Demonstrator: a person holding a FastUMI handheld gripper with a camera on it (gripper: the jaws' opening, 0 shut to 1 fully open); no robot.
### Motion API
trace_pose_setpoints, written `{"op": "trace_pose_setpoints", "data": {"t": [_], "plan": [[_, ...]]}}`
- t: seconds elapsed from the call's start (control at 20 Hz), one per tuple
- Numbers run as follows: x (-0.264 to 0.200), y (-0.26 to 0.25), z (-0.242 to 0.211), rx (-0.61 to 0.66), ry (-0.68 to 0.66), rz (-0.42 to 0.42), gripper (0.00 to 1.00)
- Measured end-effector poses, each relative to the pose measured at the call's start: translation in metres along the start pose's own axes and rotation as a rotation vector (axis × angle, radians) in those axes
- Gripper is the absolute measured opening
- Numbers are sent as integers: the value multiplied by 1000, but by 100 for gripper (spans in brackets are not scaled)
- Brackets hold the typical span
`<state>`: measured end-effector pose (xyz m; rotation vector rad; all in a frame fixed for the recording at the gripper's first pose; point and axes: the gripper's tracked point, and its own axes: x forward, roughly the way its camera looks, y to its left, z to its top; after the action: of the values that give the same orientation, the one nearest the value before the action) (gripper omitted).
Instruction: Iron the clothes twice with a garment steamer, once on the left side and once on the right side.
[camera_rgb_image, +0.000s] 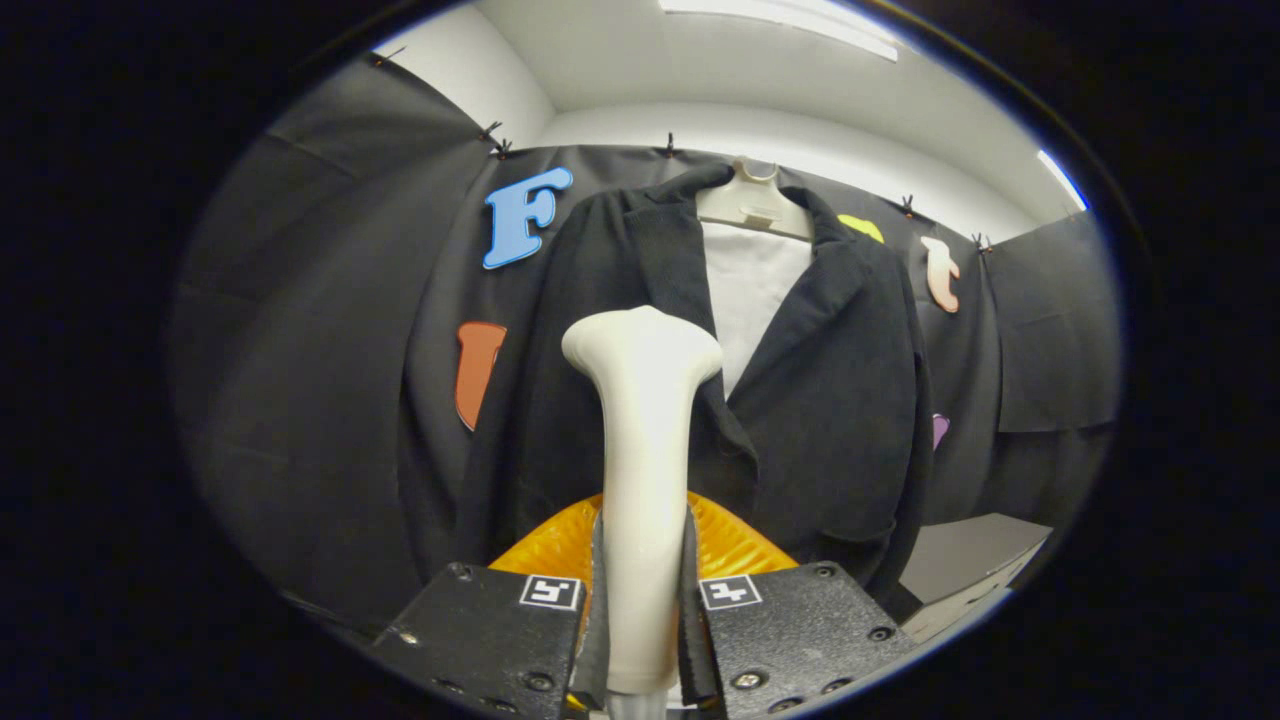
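Steamer wand (640, 450) stands upright between the gripper (640, 610) fingers, which press its slim handle from both sides, its flared head raised toward a dark jacket (850, 400). The jacket hangs open on a pale hanger (752, 205) against the booth's black cloth wall (300, 400), a white lining (750, 290) showing between its lapels. An orange ribbed part (735, 545) sits just beyond the fingers, behind the handle. Hard, smooth plastic such as this looks light but likely slippery, so a firm hold low on the narrow neck seems best. The fabric appears soft and limp, apt to sway under pressure.
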<state>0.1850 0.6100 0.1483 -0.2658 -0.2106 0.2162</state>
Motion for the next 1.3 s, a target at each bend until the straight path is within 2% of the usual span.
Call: {"op": "trace_pose_setpoints", "data": {"t": [1.3], "plan": [[-59, 3, -90, -11, 166, 21, 30]]}}
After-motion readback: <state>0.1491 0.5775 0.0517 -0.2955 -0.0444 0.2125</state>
